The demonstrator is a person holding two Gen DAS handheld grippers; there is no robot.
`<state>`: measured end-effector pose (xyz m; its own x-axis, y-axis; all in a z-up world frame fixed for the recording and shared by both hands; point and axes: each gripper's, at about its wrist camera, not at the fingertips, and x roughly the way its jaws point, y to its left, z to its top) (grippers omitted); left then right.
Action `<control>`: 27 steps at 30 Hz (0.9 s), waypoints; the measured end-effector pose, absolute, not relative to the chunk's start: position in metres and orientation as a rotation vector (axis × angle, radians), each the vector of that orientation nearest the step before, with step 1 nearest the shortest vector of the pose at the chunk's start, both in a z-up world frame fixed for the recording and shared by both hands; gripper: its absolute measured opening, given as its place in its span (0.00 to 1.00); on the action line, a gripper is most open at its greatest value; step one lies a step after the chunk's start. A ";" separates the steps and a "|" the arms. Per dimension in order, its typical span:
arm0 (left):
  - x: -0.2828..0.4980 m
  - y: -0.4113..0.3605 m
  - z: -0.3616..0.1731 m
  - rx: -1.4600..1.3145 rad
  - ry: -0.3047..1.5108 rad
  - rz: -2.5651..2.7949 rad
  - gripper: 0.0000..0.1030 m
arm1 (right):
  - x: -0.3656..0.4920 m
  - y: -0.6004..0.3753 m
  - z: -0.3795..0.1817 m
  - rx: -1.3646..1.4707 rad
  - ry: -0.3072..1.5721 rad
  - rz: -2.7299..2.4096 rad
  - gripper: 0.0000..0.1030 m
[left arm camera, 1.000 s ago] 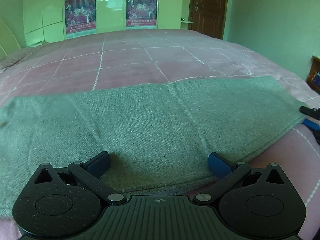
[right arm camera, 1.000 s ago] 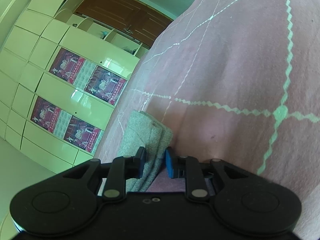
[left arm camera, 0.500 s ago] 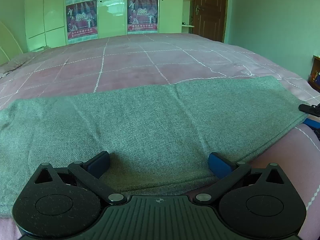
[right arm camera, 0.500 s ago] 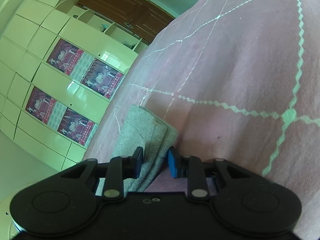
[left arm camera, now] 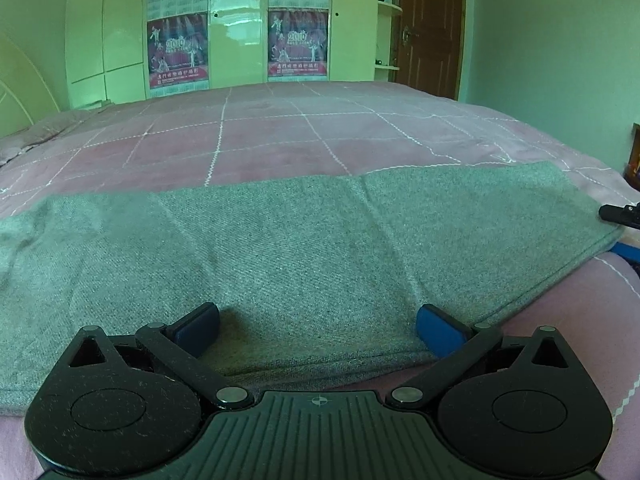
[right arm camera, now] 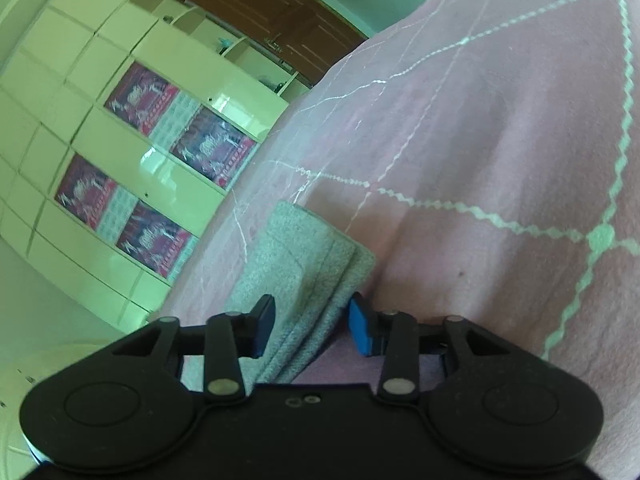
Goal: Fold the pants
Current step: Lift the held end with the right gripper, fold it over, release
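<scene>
Grey woollen pants (left arm camera: 304, 248) lie flat across the pink bed, folded lengthwise, running left to right. My left gripper (left arm camera: 318, 326) is wide open and empty, low over the near edge of the pants. My right gripper (right arm camera: 310, 326) is open around the stacked hem end of the pants (right arm camera: 304, 256), its blue pads standing a little apart from the cloth on each side. The right gripper's tip also shows at the right edge of the left wrist view (left arm camera: 622, 216), at the hem end.
The pink quilted bedspread (left arm camera: 280, 136) with white stitched lines stretches far behind the pants. A green wardrobe with posters (left arm camera: 240, 24) and a brown door (left arm camera: 430, 24) stand beyond the bed. A dark object (left arm camera: 634, 160) sits at the right edge.
My right gripper's jaws have opened wider around the hem end of the pants. The left gripper has tilted up slightly, showing more of the far wall; the pants have not moved.
</scene>
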<state>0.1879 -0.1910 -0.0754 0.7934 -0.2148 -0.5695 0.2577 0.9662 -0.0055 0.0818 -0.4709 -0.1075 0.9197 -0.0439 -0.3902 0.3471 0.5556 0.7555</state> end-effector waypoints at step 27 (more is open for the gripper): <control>0.095 0.199 -0.049 -0.258 0.240 0.183 1.00 | 0.168 -0.129 0.012 0.304 0.445 0.393 0.04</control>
<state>0.0945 0.1994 -0.0485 0.9551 0.1477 -0.2569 -0.2089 0.9505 -0.2300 0.1679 -0.1287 0.0116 0.8301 0.4295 -0.3556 -0.2990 0.8811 0.3664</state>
